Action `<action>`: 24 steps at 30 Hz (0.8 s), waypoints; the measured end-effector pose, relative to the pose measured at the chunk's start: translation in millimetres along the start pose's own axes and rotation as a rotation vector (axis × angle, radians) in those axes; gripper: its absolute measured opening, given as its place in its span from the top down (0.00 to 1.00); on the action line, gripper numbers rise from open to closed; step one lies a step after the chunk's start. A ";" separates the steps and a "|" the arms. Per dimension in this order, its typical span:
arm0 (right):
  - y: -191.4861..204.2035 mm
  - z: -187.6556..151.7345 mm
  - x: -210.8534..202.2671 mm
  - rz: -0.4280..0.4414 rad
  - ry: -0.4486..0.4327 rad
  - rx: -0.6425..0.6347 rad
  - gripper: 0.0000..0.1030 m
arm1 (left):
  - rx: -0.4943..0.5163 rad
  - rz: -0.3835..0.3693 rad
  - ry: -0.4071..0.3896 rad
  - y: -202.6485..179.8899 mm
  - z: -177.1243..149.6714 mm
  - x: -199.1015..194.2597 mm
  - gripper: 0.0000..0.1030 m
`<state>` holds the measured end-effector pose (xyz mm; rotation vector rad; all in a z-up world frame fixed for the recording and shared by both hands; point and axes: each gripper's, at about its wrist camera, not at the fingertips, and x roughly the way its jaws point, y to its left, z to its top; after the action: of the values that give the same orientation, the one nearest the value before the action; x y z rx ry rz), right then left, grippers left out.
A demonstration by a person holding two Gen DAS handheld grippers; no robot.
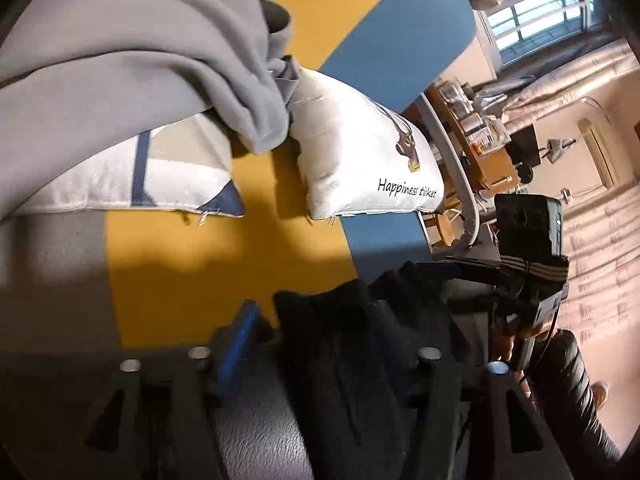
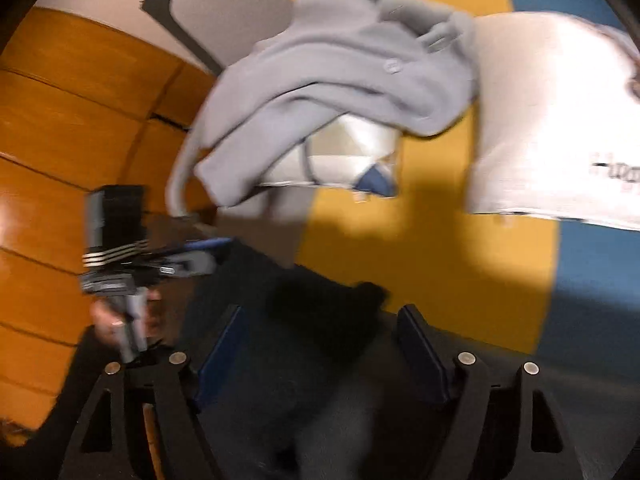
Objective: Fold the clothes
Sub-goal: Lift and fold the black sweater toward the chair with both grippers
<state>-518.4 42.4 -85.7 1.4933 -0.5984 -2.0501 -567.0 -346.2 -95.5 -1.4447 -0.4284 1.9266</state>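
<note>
Grey hoodie [image 1: 132, 52] draped over two pillows [image 1: 372, 160], both hand-held grippers [image 1: 316, 332] [image 2: 320, 328] clenched on black garment [image 1: 340, 344].

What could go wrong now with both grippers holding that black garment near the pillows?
The right view is blurred, so the black garment sits between the right gripper jaws with an uncertain grip; it may slip. The grey hoodie is draped over the pillows close by, so lifting could snag it.

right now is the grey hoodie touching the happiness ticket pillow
Touching: the left wrist view shows the grey hoodie draped against the pillow's upper corner.
</note>
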 end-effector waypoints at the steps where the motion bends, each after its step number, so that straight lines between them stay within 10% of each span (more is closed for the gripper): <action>1: 3.7 -0.5 2.4 0.006 0.004 -0.021 0.29 | 0.012 -0.002 -0.020 -6.6 -5.1 -7.4 0.92; 3: 15.1 -5.6 3.5 -0.011 -0.009 -0.077 0.54 | 0.035 -0.005 -0.061 -19.9 -15.3 -22.3 0.97; 4: 20.2 -8.6 0.6 0.001 -0.030 -0.090 0.92 | 0.047 -0.006 -0.081 -26.6 -20.5 -29.8 0.96; 15: 96.7 -79.9 -65.1 0.032 -0.247 -0.184 0.91 | 0.171 -0.020 -0.281 -100.3 -86.9 -112.7 0.96; 24: 151.3 -194.7 -65.4 0.048 -0.210 -0.246 0.87 | 0.231 0.009 -0.231 -125.8 -206.0 -127.1 0.96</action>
<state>-292.4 -39.1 -0.1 1.1235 -0.4364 -2.1698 -314.8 -371.6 5.3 -1.0850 -0.2920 2.0826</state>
